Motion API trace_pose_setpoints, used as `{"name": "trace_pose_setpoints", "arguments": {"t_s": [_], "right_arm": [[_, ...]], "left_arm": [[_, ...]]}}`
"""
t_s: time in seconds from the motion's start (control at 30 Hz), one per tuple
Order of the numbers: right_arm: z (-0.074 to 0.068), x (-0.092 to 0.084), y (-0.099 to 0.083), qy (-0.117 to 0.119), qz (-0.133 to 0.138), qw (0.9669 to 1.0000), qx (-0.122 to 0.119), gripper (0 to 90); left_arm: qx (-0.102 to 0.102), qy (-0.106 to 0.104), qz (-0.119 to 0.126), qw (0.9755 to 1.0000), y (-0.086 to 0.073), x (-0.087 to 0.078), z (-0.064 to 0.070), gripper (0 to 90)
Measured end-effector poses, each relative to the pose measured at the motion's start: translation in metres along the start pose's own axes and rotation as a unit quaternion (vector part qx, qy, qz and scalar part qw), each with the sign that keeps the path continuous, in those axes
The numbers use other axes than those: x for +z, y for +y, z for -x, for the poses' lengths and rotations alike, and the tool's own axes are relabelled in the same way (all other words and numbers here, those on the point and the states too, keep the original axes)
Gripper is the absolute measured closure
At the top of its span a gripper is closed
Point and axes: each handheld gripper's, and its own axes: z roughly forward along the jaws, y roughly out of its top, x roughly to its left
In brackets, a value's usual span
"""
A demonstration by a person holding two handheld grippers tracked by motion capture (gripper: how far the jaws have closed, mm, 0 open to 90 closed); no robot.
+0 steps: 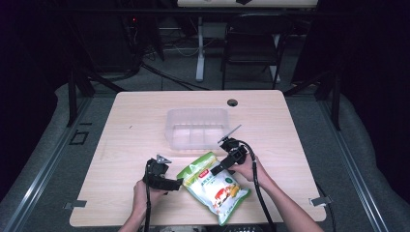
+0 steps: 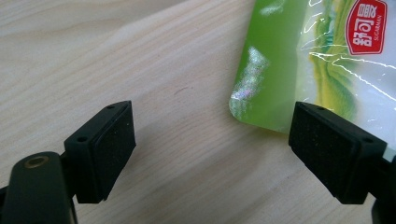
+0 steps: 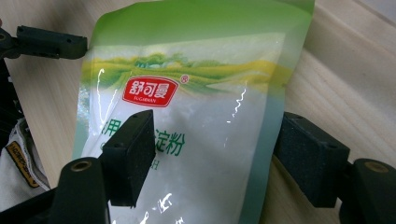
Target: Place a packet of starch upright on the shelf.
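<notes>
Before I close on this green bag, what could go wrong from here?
1. The left gripper has only the bag's glossy corner beside one pad, so closing may miss or slip off it.
2. The right gripper straddles the slack pouch, so a squeeze may crumple it rather than grip.
3. The clear container sits just behind and could get knocked.
</notes>
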Motion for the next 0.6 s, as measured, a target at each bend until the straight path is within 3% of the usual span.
{"name": "trace_pose_setpoints", "arguments": {"t_s": [0.07, 0.13, 0.23, 0.27, 0.3, 0.4, 0.47, 0.6], "right_arm": [[-0.001, 0.002, 0.000, 0.000, 0.007, 1.0000, 0.007, 29.9], [0.001, 0.002, 0.002, -0.002, -0.006, 1.0000, 0.005, 34.1], [0.001, 0.006, 0.001, 0.001, -0.011, 0.9998, 0.019, 45.7], [0.001, 0.007, 0.001, 0.009, -0.010, 0.9996, 0.025, 53.4], [0.001, 0.007, 0.001, 0.009, -0.010, 0.9996, 0.025, 53.4], [-0.001, 0.008, 0.000, 0.014, -0.001, 0.9994, 0.033, 65.2], [-0.003, 0.007, 0.000, 0.012, 0.000, 0.9994, 0.031, 74.6], [-0.002, 0.003, -0.001, 0.019, 0.002, 0.9995, 0.024, 82.2]], "left_arm": [[0.001, -0.001, 0.000, 1.0000, 0.000, 0.000, 0.000, 14.9], [0.003, -0.002, -0.002, 1.0000, 0.000, 0.000, 0.000, 15.0], [-0.001, -0.001, 0.003, 1.0000, 0.000, -0.001, 0.000, 15.0], [-0.002, 0.001, 0.005, 1.0000, 0.000, -0.003, -0.001, 15.0], [-0.002, 0.001, 0.005, 1.0000, 0.000, -0.003, -0.001, 15.0], [-0.003, 0.000, 0.011, 0.9999, 0.001, -0.007, -0.004, 15.0], [-0.010, 0.000, 0.016, 0.9998, 0.000, -0.009, -0.007, 15.0], [-0.017, -0.005, 0.017, 0.9997, -0.002, -0.011, -0.013, 14.9]]}}
